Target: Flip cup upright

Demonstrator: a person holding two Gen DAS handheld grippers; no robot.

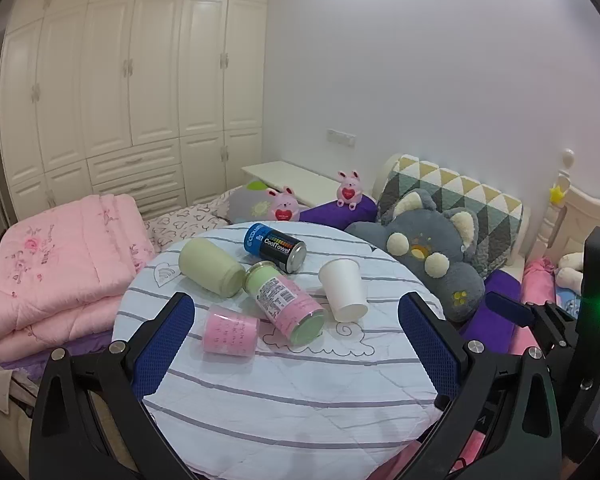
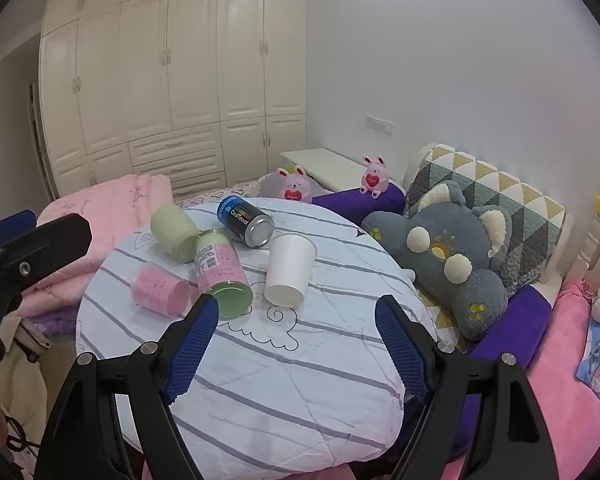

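A white paper cup (image 1: 344, 290) (image 2: 289, 270) lies on its side on the round striped table (image 1: 292, 392) (image 2: 300, 380), base toward me. Beside it lie a pink cup (image 1: 231, 330) (image 2: 160, 288), a pale green cup (image 1: 212, 267) (image 2: 174, 233), a pink-and-green labelled canister (image 1: 286, 303) (image 2: 222, 276) and a blue "CoolTowel" can (image 1: 276, 246) (image 2: 246, 220). My left gripper (image 1: 296, 308) is open and empty, hovering above the table's near side. My right gripper (image 2: 296, 308) is open and empty, just short of the white cup.
A folded pink quilt (image 1: 56, 272) (image 2: 112, 208) lies left of the table. A grey plush toy (image 1: 432, 256) (image 2: 452, 256), a patterned pillow (image 1: 460, 196) and purple cushions lie to the right. Two pink bunny toys (image 1: 350, 190) sit behind. The right gripper shows at the left view's right edge (image 1: 508, 308).
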